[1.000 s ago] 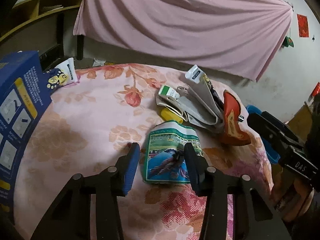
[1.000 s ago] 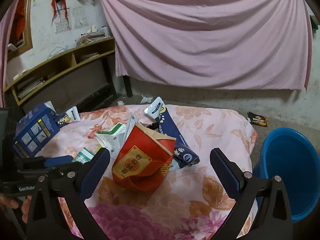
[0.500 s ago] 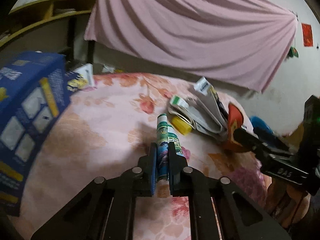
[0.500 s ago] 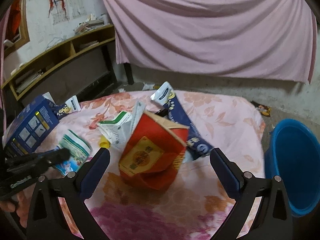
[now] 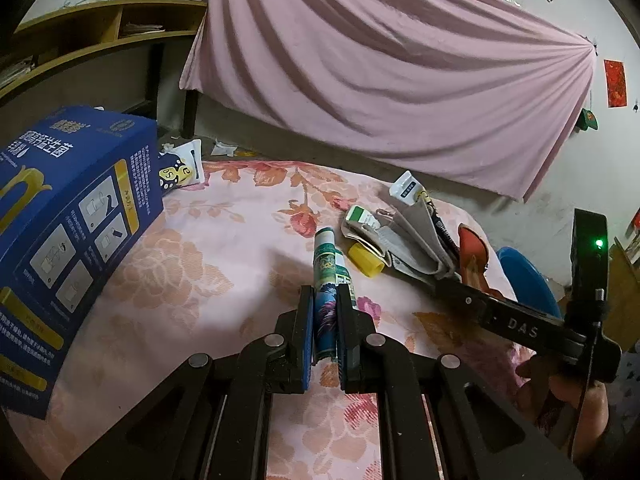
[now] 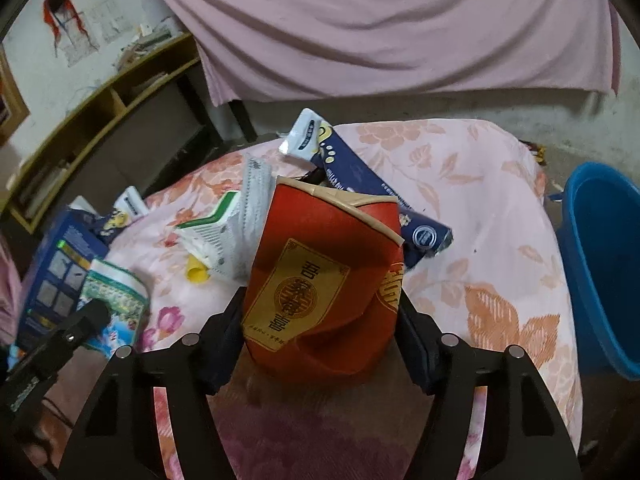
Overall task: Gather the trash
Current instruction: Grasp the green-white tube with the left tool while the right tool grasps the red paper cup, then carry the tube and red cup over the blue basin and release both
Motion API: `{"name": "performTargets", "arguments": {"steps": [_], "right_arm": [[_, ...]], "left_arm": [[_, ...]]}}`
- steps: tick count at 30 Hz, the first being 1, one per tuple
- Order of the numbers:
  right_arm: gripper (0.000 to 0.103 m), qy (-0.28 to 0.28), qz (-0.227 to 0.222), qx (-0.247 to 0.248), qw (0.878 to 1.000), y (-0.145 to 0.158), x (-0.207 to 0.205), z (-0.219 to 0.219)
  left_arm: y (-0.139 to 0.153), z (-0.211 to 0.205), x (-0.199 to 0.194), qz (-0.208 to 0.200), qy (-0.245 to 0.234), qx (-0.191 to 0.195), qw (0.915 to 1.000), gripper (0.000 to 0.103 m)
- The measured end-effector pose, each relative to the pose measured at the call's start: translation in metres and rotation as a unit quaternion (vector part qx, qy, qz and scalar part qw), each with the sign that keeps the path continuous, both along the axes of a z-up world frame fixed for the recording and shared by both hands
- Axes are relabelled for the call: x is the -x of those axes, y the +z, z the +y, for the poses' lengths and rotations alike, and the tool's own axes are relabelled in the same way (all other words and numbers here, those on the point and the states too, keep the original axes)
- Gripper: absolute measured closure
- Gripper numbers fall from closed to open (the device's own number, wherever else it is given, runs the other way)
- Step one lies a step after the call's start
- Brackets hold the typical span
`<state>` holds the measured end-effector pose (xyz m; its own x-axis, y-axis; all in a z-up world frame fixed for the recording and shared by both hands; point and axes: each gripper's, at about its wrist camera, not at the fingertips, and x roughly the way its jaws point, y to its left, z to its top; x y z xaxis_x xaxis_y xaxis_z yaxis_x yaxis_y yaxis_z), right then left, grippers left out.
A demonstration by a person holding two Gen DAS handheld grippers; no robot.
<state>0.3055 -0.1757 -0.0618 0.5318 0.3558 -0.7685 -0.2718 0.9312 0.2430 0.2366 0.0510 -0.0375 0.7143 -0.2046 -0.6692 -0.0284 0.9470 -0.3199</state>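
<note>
The left gripper is clamped on a flattened green packet, pinched edge-on between its pads so the thin foil cannot slip, its far end sticking out past the fingertips over the cloth. The right gripper has its fingers around the red bag, both pads pressing its crumpled sides, apparently grasping it. The blue bin, probably where the trash goes, sits right of the right fingers.
</note>
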Motion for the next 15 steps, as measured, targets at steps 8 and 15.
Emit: {"name": "performTargets", "arguments": {"steps": [8,15], "right_arm": [[0.037,0.011,-0.056,-0.043,0.997,0.023,0.038,-0.024],[0.037,0.0,-0.209,-0.066,0.976,0.073,0.075,-0.06]], "left_arm": [[0.014,-0.014,0.015,-0.031,-0.005,-0.007,0.9995,0.096],[0.059,-0.051,0.031,-0.146,-0.027,-0.023,0.9887,0.096]]}}
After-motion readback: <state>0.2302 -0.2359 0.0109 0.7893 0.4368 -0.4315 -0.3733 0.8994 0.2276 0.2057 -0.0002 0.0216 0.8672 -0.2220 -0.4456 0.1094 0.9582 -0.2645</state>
